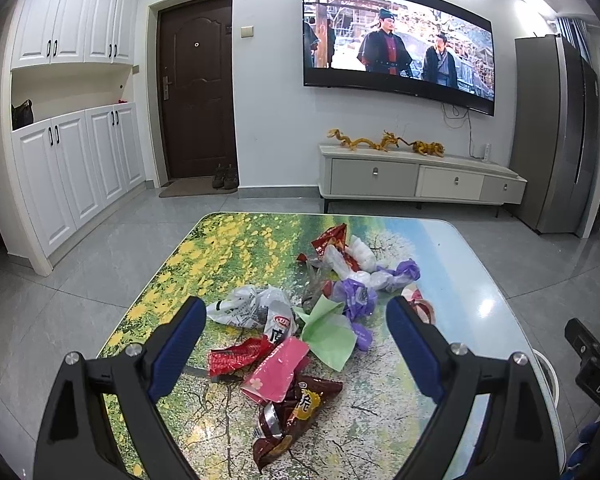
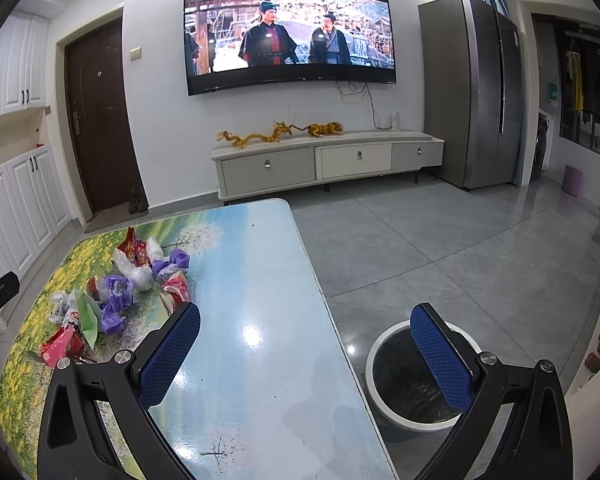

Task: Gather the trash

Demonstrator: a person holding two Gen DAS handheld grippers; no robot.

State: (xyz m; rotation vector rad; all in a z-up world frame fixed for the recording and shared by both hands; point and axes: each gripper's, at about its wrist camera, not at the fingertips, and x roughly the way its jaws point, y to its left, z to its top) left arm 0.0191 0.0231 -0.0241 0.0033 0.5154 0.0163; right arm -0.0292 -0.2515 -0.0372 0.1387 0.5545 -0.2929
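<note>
The left hand-held gripper (image 1: pixel 296 320) hovers with its 2 blue-padded fingers spread wide and nothing between them, above a low table with a glossy flower-field and blue-sky print (image 1: pixel 472 276). Under it lies a loose heap of crumpled wrappers: a pink plastic wrapper (image 1: pixel 278 370) at the centre, a red foil wrapper (image 1: pixel 236 358) touching it at 9 o'clock, a dark brown snack bag (image 1: pixel 290 416) at 6 o'clock, a pale green paper sheet (image 1: pixel 330 336) at 1 o'clock and purple crumpled plastic bags (image 1: pixel 358 298) beyond. The right hand-held gripper (image 2: pixel 306 342) is also wide open and empty, over the table's right edge. A round white-rimmed trash bin with a dark inside (image 2: pixel 404 384) stands on the grey tiled floor (image 2: pixel 440 240) at 3 o'clock of the table.
</note>
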